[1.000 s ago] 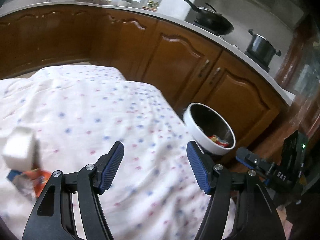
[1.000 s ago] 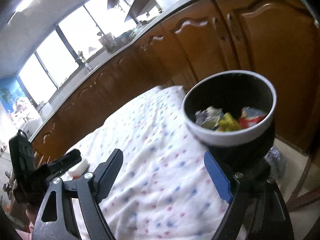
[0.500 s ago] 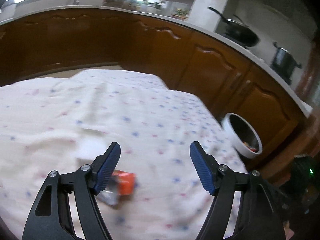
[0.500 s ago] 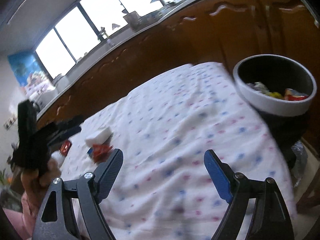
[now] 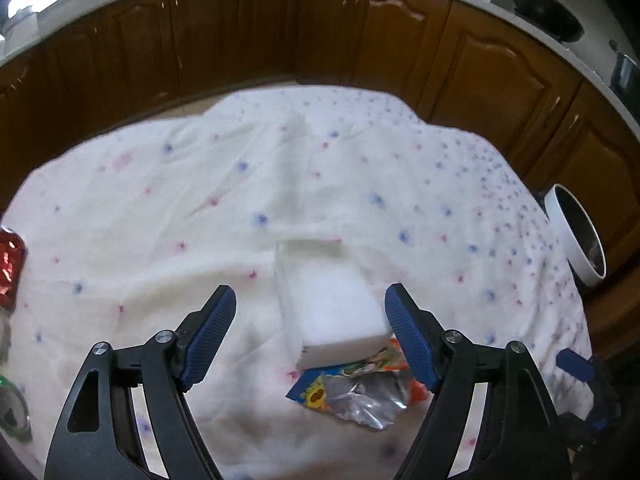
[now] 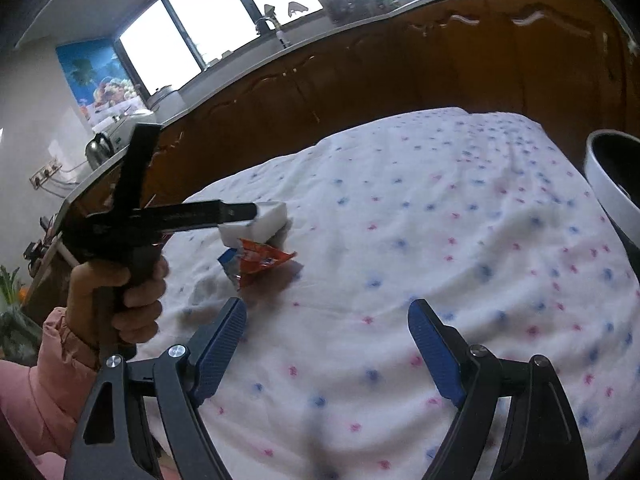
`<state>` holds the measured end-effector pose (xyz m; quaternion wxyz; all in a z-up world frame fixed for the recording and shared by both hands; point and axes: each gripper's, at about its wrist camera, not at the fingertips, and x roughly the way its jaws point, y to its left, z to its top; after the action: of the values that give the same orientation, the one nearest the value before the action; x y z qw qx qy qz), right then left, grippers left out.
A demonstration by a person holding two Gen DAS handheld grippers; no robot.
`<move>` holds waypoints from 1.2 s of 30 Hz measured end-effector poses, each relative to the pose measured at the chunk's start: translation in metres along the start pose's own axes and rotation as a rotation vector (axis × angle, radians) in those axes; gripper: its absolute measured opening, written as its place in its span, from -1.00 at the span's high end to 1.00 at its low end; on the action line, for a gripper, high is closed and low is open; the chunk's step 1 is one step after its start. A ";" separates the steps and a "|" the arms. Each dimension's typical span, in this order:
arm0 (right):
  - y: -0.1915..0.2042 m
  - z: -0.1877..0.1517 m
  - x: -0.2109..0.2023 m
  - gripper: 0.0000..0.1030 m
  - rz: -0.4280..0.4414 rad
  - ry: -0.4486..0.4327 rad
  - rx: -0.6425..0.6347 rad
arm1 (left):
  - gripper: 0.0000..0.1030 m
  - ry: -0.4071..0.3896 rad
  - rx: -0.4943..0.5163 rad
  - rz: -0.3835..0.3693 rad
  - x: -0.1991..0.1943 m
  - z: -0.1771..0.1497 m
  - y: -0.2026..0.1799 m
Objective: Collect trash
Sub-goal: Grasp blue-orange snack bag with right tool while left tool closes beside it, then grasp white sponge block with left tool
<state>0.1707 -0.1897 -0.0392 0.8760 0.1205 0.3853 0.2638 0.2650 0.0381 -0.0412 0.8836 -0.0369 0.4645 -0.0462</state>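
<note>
Your left gripper (image 5: 310, 312) is spread wide around a white block (image 5: 328, 304), gripping nothing. The block rests on a crumpled snack wrapper (image 5: 352, 388) lying on the dotted cloth (image 5: 280, 184) covering the bench; the wrapper's print is unreadable. Your right gripper (image 6: 328, 340) hangs apart, empty. The white-rimmed bin (image 5: 576, 236) stands at the bench's right edge.

1. The surface (image 5: 360, 184) is covered by a white cloth (image 6: 460, 240) dotted with small blue and pink marks, lying in soft wrinkles.
2. A white foam block (image 5: 328, 300) lies on the cloth.
3. A crumpled orange-and-blue snack wrapper (image 5: 352, 384) lies partly under the block's near end.
4. A red foil wrapper (image 5: 10, 268) lies at the cloth's left edge.
</note>
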 end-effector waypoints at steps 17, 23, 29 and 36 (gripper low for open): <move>0.080 0.028 0.077 -0.27 0.031 0.063 -0.224 | 0.95 -0.075 -0.141 -0.177 -0.021 -0.001 0.048; 0.081 0.026 0.106 0.60 0.000 0.137 -0.244 | 0.60 -0.058 -0.208 -0.206 -0.019 -0.005 0.062; 0.059 0.019 0.089 0.93 -0.027 0.136 -0.183 | -0.15 -0.058 -0.184 -0.228 -0.019 0.000 0.050; 0.021 0.004 0.035 0.93 -0.063 0.106 -0.110 | -0.40 -0.019 -0.104 -0.209 -0.001 -0.006 0.014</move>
<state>0.1852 -0.1528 -0.0494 0.8676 0.0458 0.4196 0.2629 0.2600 0.0519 -0.0449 0.8752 -0.1311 0.4516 -0.1135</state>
